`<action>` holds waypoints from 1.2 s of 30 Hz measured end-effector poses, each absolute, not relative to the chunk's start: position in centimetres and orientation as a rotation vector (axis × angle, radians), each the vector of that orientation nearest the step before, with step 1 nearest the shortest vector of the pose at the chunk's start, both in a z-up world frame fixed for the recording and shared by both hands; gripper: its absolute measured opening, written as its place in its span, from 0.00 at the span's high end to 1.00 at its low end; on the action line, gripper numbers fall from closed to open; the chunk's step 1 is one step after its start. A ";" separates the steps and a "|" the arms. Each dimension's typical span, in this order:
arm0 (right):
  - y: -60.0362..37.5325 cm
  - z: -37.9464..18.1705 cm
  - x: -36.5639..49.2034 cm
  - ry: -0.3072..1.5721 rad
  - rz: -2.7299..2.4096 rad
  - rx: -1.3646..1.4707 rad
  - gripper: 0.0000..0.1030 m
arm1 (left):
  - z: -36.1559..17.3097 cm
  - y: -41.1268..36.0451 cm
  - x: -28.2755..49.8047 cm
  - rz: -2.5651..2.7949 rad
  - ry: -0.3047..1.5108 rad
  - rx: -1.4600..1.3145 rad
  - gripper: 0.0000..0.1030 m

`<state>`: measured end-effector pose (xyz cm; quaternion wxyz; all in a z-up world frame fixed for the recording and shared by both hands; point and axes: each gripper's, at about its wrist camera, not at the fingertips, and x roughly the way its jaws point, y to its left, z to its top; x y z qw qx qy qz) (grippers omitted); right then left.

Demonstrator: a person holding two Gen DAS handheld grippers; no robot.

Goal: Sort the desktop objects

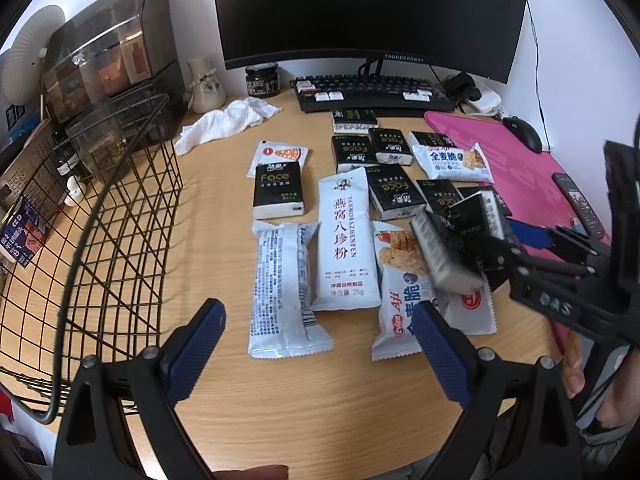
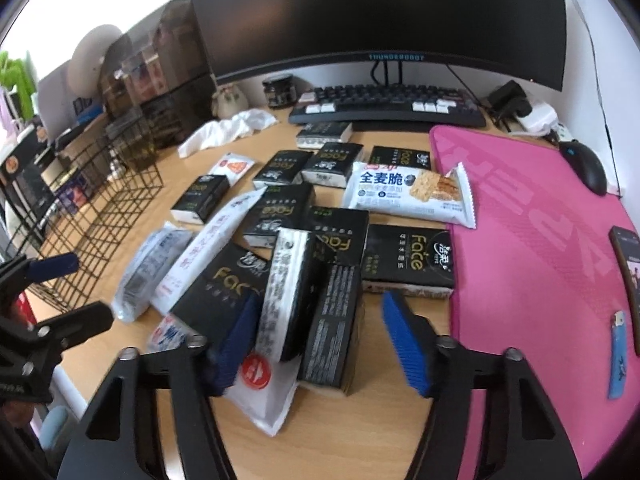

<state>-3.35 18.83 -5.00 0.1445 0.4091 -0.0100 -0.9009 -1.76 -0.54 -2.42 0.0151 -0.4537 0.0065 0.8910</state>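
Wedged between the fingers of the right gripper (image 2: 320, 304): two black tissue packs (image 2: 288, 292), tipped up on edge, not flat like their neighbours farther ahead. Long axis roughly along the fingers, pointing forward and a little to the left, near ends low toward the palm, far ends raised. Left pad (image 2: 234, 340) hard against a pack; a sliver of desk (image 2: 384, 432) apparently showing beside the right pad, so cannot tell whether truly clamped or only straddling, with the blur not helping. Fingers drawn fairly close together in any case. Left gripper (image 1: 316, 312) spread wide and holding nothing, hovering over the white snack wrappers (image 1: 288, 288), packs off to its right and slightly ahead. Wire basket (image 1: 132, 200) right beside the left gripper on its left, but well away to the left of the right one, past the wrappers. Probably a carry leftward across the pile, then, or a handover, given the nearer left hand. Worth keeping that forward-pointing axis steady, since two packs pinched side by side could easily slide apart.
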 end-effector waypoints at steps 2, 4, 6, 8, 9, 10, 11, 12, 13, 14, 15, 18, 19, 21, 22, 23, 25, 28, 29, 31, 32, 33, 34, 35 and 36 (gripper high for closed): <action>18.7 -5.4 -3.7 -0.005 -2.599 1.194 0.61 | -2.6 -0.6 -1.9 2.770 0.018 -1.420 0.09; 19.1 -5.4 -3.8 -0.028 -2.595 1.190 0.62 | -2.6 -0.7 -2.0 2.773 0.014 -1.421 0.09; 19.3 -5.3 -3.7 -0.025 -2.596 1.190 0.63 | -2.8 -0.7 -2.1 2.772 0.014 -1.430 0.09; 19.7 -5.2 -3.5 -0.038 -2.595 1.189 0.63 | -3.0 -0.7 -2.2 2.768 0.016 -1.437 0.09; 19.9 -5.2 -3.5 -0.046 -2.592 1.187 0.63 | -3.0 -0.6 -2.2 2.766 0.018 -1.438 0.09; 20.0 -5.1 -3.3 -0.042 -2.592 1.189 0.63 | -3.0 -0.5 -2.2 2.763 0.022 -1.440 0.09; 20.0 -5.0 -3.3 -0.034 -2.592 1.193 0.62 | -3.1 -0.5 -2.2 2.761 0.024 -1.441 0.09; 20.1 -5.0 -3.2 -0.015 -2.591 1.201 0.60 | -3.1 -0.4 -2.2 2.758 0.027 -1.442 0.09; 20.1 -5.0 -3.1 0.007 -2.602 1.210 0.60 | -3.2 -0.4 -2.2 2.756 0.030 -1.444 0.09; 20.3 -4.8 -3.0 0.010 -2.619 1.201 0.59 | -3.2 -0.3 -2.2 2.753 0.034 -1.447 0.09; 20.5 -4.6 -2.8 0.010 -2.634 1.181 0.59 | -3.2 -0.2 -2.2 2.752 0.035 -1.448 0.09; 20.4 -3.7 -2.4 0.013 -2.645 1.124 0.58 | -3.3 -0.1 -2.2 2.749 0.038 -1.450 0.09; 20.2 -3.5 -2.2 0.014 -2.643 1.103 0.58 | -3.3 0.0 -2.1 2.747 0.041 -1.450 0.09; 19.8 -3.3 -2.0 0.016 -2.634 1.082 0.58 | -3.2 0.0 -2.1 2.748 0.041 -1.449 0.09; 19.5 -3.3 -2.0 0.017 -2.627 1.075 0.58 | -3.2 0.0 -2.1 2.747 0.041 -1.449 0.09; 19.3 -3.4 -2.0 0.020 -2.626 1.071 0.58 | -3.2 0.0 -2.1 2.746 0.043 -1.449 0.09; 18.6 -3.5 -1.9 0.042 -2.620 1.056 0.57 | -3.2 0.1 -2.1 2.742 0.047 -1.454 0.09; 18.0 -3.6 -1.7 0.041 -2.605 1.036 0.57 | -3.2 0.2 -2.1 2.738 0.052 -1.454 0.09; 17.8 -3.6 -1.6 0.038 -2.603 1.029 0.57 | -3.2 0.3 -2.1 2.737 0.054 -1.453 0.09; 17.7 -3.5 -1.3 0.040 -2.602 1.010 0.57 | -3.2 0.2 -2.0 2.739 0.054 -1.449 0.09; 17.6 -3.5 -1.3 0.048 -2.595 1.009 0.57 | -3.2 0.2 -2.0 2.740 0.053 -1.447 0.09; 17.5 -3.5 -1.3 0.072 -2.588 1.022 0.57 | -3.2 0.1 -2.1 2.742 0.051 -1.447 0.09; 17.6 -3.6 -1.4 0.079 -2.589 1.043 0.57 | -3.2 0.1 -2.1 2.744 0.050 -1.448 0.09; 18.0 -3.8 -1.6 0.064 -2.587 1.072 0.57 | -3.2 0.0 -2.1 2.744 0.049 -1.449 0.09; 18.5 -3.8 -1.7 0.038 -2.580 1.081 0.57 | -3.2 -0.1 -2.0 2.744 0.048 -1.449 0.09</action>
